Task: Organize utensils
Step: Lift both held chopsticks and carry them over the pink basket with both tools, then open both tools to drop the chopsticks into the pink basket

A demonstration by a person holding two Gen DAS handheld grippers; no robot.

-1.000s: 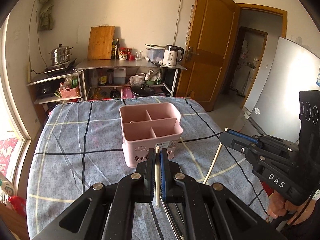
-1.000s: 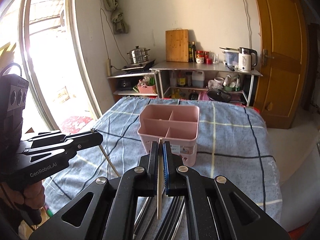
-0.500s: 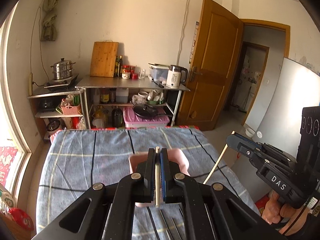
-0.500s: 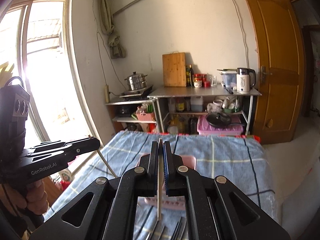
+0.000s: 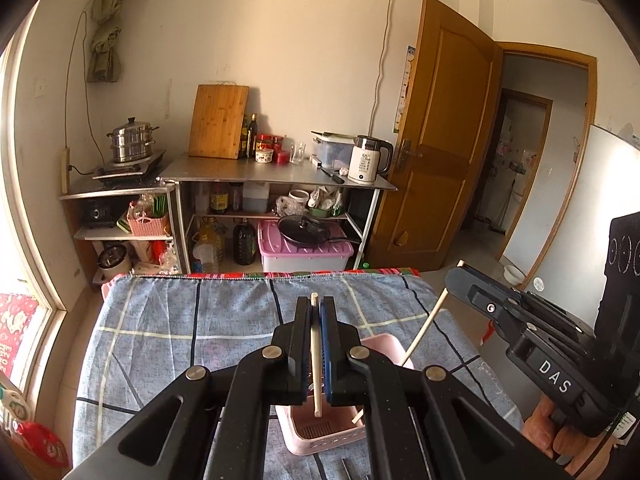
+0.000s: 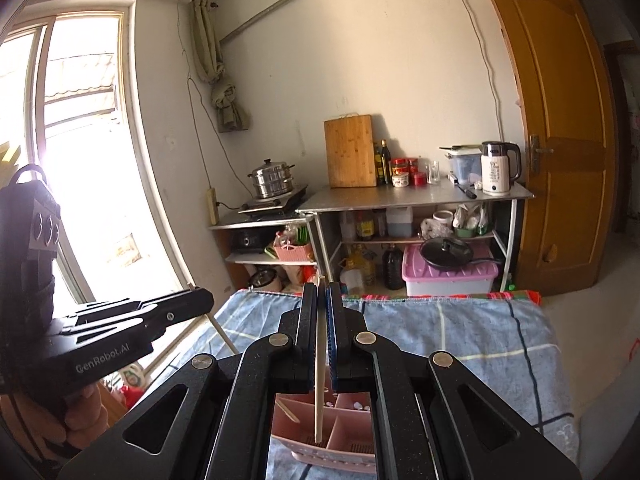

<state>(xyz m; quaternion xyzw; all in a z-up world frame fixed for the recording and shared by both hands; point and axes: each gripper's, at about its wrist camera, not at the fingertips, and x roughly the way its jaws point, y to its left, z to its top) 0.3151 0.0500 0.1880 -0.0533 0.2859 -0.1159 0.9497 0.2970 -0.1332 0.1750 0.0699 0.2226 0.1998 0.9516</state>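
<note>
Black claws point(image 5: 316, 312) point(image 6: 322, 300), blue pads, silver screws, white "DAS", "GenRobot.AI" lettering.

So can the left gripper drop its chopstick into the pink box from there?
Probably yes. The left gripper holds its chopstick with the lower end hanging over the open pink box. Nothing blocks the way down; the right gripper holds its own beside it.
</note>
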